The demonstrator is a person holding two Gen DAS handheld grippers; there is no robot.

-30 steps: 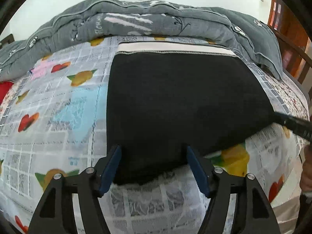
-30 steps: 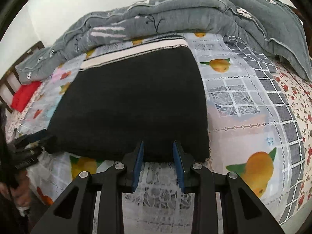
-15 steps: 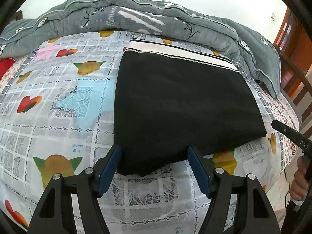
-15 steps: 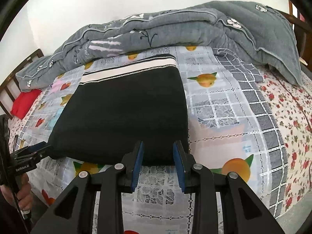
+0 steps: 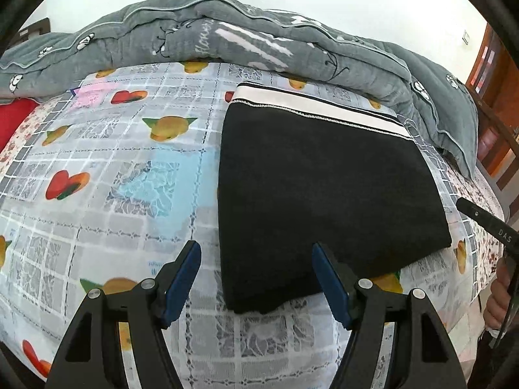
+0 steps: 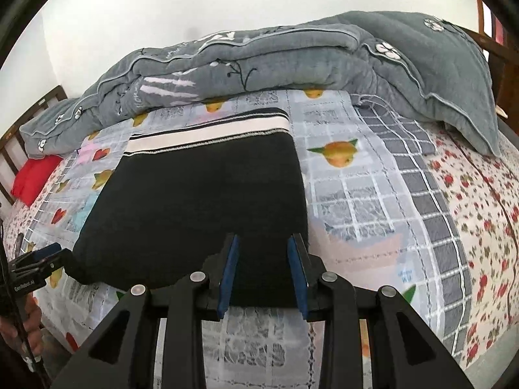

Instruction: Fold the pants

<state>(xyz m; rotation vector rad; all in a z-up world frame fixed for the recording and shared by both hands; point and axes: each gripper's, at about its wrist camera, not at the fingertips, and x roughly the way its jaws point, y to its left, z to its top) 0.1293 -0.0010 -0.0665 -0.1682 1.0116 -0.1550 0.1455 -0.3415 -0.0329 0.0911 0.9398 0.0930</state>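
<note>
Left wrist view: pants (image 5: pixel 324 194) lie folded into a flat black rectangle on the bed (image 5: pixel 113 178), white waistband at the far edge just short of the grey quilt (image 5: pixel 259 42), so the fold looks finished. My left gripper (image 5: pixel 256 278) hangs released above the pants' near left corner, fingers wide, nothing between them. Right wrist view: my right gripper (image 6: pixel 262 269) hovers over the near right edge of the pants, fingers narrower but gripping nothing, cloth lying flat beneath. Both are clear so the stack stays undisturbed.
</note>
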